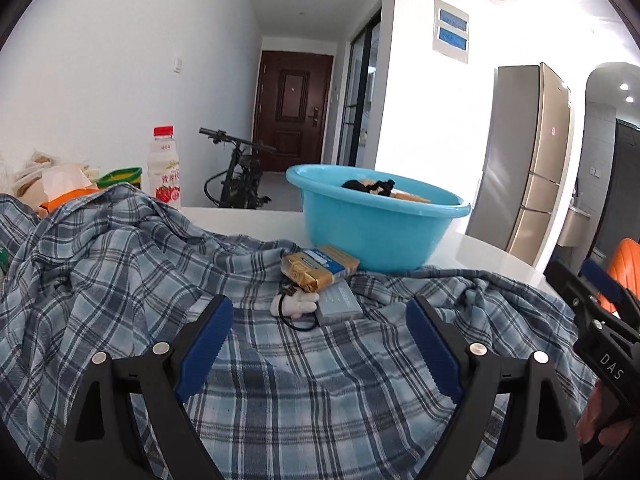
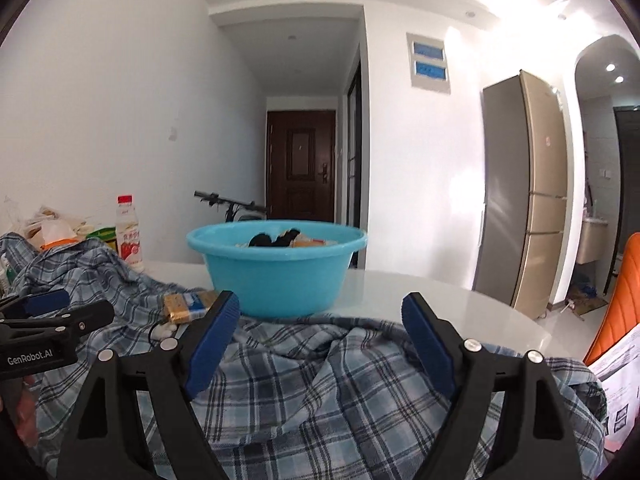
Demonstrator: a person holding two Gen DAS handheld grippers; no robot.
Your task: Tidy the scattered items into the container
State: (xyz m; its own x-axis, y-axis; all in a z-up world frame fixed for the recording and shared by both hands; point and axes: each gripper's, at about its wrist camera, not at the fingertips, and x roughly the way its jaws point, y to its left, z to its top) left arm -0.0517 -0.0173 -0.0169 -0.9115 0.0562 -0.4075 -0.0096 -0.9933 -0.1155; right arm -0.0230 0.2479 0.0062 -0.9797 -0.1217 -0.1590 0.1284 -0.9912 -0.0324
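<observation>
From the left wrist camera, the left gripper (image 1: 320, 312) hangs low over a blue and white plaid shirt (image 1: 120, 272) rumpled across a white counter (image 1: 256, 216), its blue-padded fingers (image 1: 208, 344) spread wide with nothing between them. Just ahead of the fingers, on the shirt, lie a small white figurine on a black cord (image 1: 296, 305), a grey-blue flat box (image 1: 340, 307) touching it, and a gold and blue packet (image 1: 320, 269) behind them, which reaches the foot of a turquoise plastic basin (image 1: 372, 232). The basin stands on the counter at the shirt's far edge and already holds some dark and tan items (image 1: 376, 189). A drink bottle with a red cap (image 1: 164, 168) stands to the far left. The right gripper (image 1: 596, 300) enters at the right edge, with fingertips of a hand below it. From the right wrist camera, the right gripper (image 2: 320, 314) also hovers above the plaid shirt (image 2: 320, 400), its fingers (image 2: 212, 344) wide apart and empty. The turquoise basin (image 2: 276, 276) sits straight ahead, just beyond the fingertips. To its left the gold and blue packet (image 2: 184, 307) and part of the white figurine (image 2: 164, 330) show on the shirt. The left gripper (image 2: 52, 312) reaches in from the left edge. A tall refrigerator (image 2: 520, 220) stands in the background at right.
</observation>
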